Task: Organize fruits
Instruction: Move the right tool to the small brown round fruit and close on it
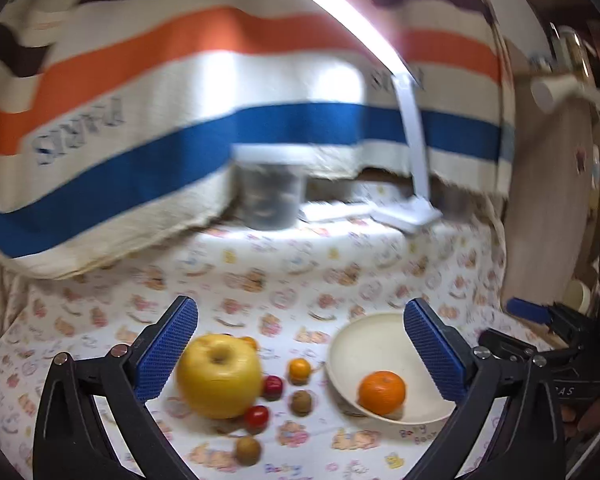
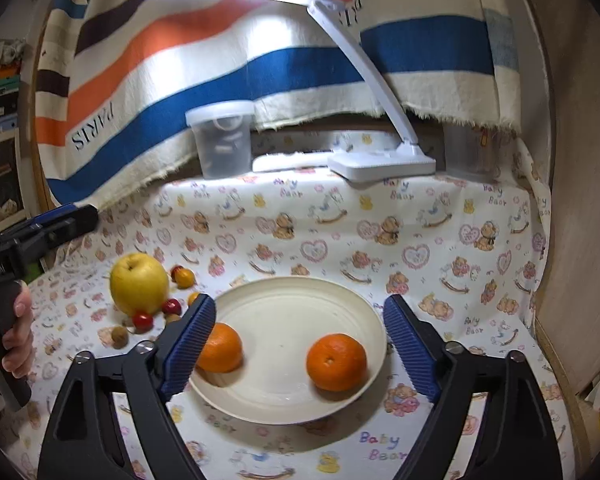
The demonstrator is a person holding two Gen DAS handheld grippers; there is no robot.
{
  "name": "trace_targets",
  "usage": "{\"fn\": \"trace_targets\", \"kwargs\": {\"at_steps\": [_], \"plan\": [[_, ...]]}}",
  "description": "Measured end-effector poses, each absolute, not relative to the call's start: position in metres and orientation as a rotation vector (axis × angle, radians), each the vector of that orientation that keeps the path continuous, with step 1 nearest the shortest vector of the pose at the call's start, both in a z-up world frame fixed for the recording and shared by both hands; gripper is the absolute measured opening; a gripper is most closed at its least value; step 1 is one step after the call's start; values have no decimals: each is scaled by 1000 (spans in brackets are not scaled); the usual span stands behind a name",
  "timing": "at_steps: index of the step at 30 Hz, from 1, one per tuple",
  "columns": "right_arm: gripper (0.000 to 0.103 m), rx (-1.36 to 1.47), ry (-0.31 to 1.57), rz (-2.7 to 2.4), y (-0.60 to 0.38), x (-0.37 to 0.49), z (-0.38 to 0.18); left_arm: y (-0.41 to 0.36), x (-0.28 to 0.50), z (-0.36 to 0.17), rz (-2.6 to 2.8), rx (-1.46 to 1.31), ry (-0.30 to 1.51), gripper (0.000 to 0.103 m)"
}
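Observation:
My left gripper [image 1: 300, 306] is open and empty, hovering above the table. Below it lie a big yellow apple [image 1: 219, 376], two small red fruits [image 1: 256, 417], a small orange fruit [image 1: 299, 370] and two brown round ones [image 1: 301, 402]. To their right, a cream bowl [image 1: 360, 344] holds an orange [image 1: 381, 393]. My right gripper [image 2: 300, 300] is open above that bowl [image 2: 284, 340], gripping nothing. Two oranges [image 2: 336, 361] rest inside, the left one [image 2: 220, 347] partly behind my left finger. The apple [image 2: 139, 283] sits further left.
A white desk lamp [image 2: 380, 164] and a clear lidded tub [image 2: 222, 144] stand at the back under a striped cloth [image 2: 180, 80]. A wooden panel [image 2: 580, 240] bounds the right side. A hand [image 2: 18, 332] holds the other gripper's handle at the left edge.

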State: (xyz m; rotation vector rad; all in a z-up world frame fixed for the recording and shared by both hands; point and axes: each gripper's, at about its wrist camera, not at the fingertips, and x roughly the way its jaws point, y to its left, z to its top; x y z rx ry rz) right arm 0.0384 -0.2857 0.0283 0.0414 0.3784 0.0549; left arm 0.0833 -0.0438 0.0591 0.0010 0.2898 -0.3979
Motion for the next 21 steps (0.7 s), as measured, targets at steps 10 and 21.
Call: {"fn": "trace_targets", "kwargs": {"at_steps": [10, 21], "plan": [[91, -54, 334, 39, -259, 34, 24, 20, 87, 57, -220, -41, 352, 103], [102, 24, 353, 38, -219, 64, 46, 37, 91, 51, -167, -86, 379, 103]]}}
